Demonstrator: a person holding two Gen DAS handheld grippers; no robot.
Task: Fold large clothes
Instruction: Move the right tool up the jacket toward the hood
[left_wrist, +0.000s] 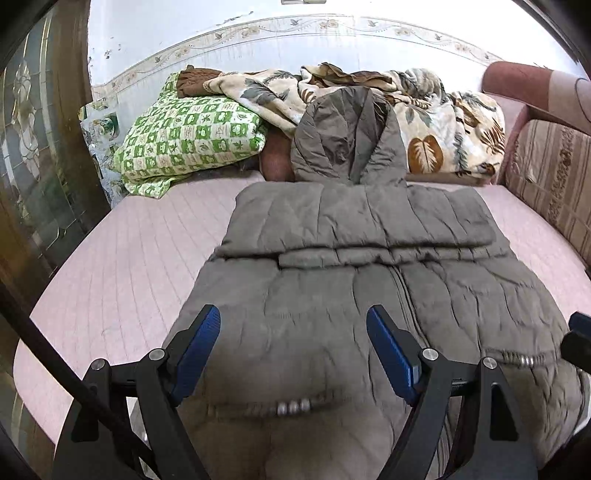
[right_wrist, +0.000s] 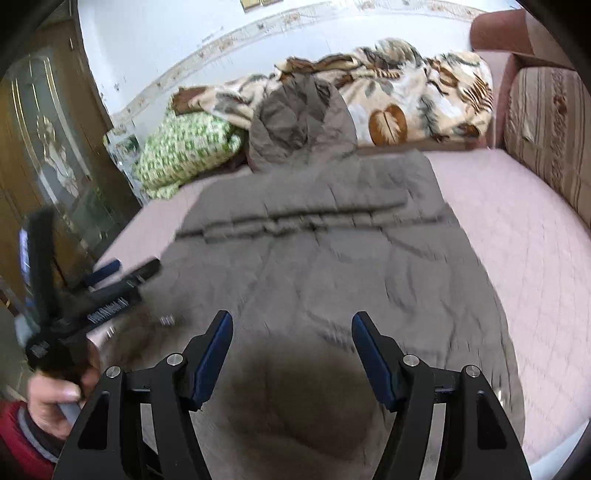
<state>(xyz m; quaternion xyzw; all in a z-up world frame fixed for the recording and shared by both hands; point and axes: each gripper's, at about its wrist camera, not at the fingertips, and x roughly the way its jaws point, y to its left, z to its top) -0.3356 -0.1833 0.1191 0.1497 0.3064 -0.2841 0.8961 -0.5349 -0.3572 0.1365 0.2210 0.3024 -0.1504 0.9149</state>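
The grey quilted coat (left_wrist: 369, 266) lies flat on the pink bed (left_wrist: 122, 258), hood (left_wrist: 347, 136) up against the leaf-print blanket (left_wrist: 436, 122), sleeves folded across its chest. It looks puffy, soft and fairly light, likely to spring back and slide, so the hem corners nearest the hood's opposite end seem the best hold. Left gripper (left_wrist: 293, 350) and right gripper (right_wrist: 291, 354) both hover over the hem, jaws apart, empty

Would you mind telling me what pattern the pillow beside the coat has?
The pillow has a green-and-cream check, clearest in the left wrist view.
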